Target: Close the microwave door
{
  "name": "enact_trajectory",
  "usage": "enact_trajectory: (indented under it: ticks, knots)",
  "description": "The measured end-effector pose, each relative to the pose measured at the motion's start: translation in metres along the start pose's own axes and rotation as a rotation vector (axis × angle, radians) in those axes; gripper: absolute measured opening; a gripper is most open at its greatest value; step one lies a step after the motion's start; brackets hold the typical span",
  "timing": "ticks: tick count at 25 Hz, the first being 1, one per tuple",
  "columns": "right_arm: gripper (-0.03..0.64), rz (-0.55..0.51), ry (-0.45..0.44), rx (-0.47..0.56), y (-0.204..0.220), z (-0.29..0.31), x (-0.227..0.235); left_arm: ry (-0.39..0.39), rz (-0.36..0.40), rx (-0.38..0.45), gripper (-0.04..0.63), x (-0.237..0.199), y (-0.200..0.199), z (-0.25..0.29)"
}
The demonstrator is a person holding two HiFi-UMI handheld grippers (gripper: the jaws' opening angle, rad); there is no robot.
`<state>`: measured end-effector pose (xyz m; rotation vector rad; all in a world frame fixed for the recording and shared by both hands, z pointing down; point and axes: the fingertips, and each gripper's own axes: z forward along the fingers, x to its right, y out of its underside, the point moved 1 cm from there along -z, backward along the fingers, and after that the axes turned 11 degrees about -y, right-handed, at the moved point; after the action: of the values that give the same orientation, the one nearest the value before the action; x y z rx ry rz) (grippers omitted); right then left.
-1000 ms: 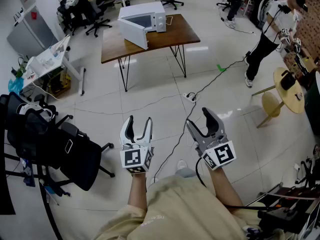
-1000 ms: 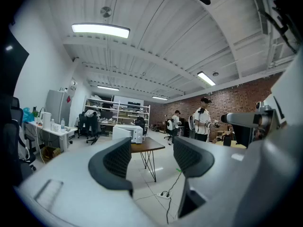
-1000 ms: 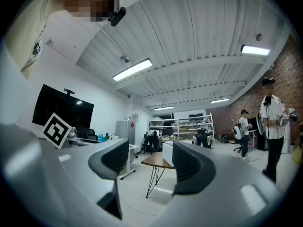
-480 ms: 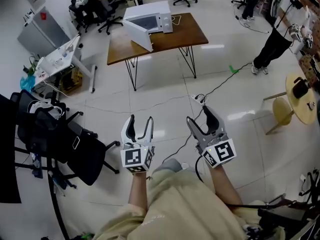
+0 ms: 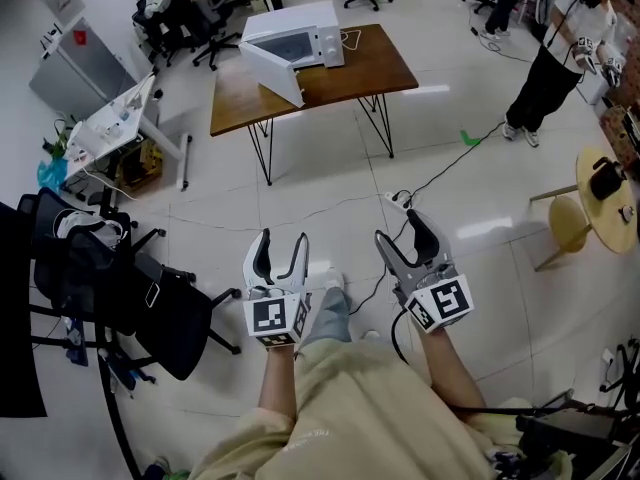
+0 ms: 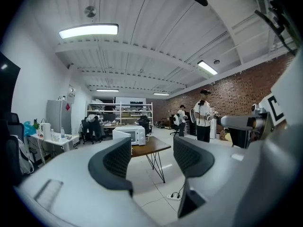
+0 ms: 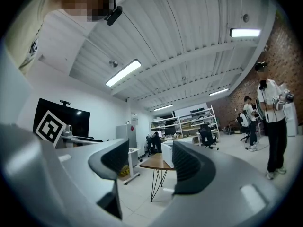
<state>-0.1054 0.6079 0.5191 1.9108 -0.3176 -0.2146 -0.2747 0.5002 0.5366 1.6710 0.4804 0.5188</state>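
Note:
A white microwave (image 5: 296,30) stands on a brown wooden table (image 5: 330,76) far ahead, its door (image 5: 272,71) swung open toward the front left. Both grippers are held low over the floor, well short of the table. My left gripper (image 5: 279,249) is open with nothing between its fingers. My right gripper (image 5: 400,234) is also open and holds nothing. In the left gripper view the microwave (image 6: 133,135) shows small between the fingers. In the right gripper view the microwave (image 7: 167,155) is partly hidden behind the right finger (image 7: 187,167).
A black office chair (image 5: 140,303) with bags stands at the left. Beyond it are a white desk (image 5: 112,118) and a grey cabinet (image 5: 66,74). A cable and power strip (image 5: 398,200) lie on the tiles ahead. A person (image 5: 553,53) and a round wooden table (image 5: 598,184) are at the right.
The view has moved forward across the floor, so the table and microwave sit slightly nearer. A leg has stepped forward between the grippers. Both grippers keep their pose and stay open.

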Motion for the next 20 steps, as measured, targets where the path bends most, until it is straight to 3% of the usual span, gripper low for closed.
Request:
enact_trajectory:
  ticks: [11,20]
  knots:
    - [0.278,-0.042,-0.010,-0.019,0.042,0.120,0.033,0.016,0.013,0.081,0.275,-0.071,0.015,0.095]
    - [0.276,-0.018,-0.077,-0.092,0.123,0.284,0.038,0.020,-0.018,0.047,0.275,-0.186,0.061,0.192]
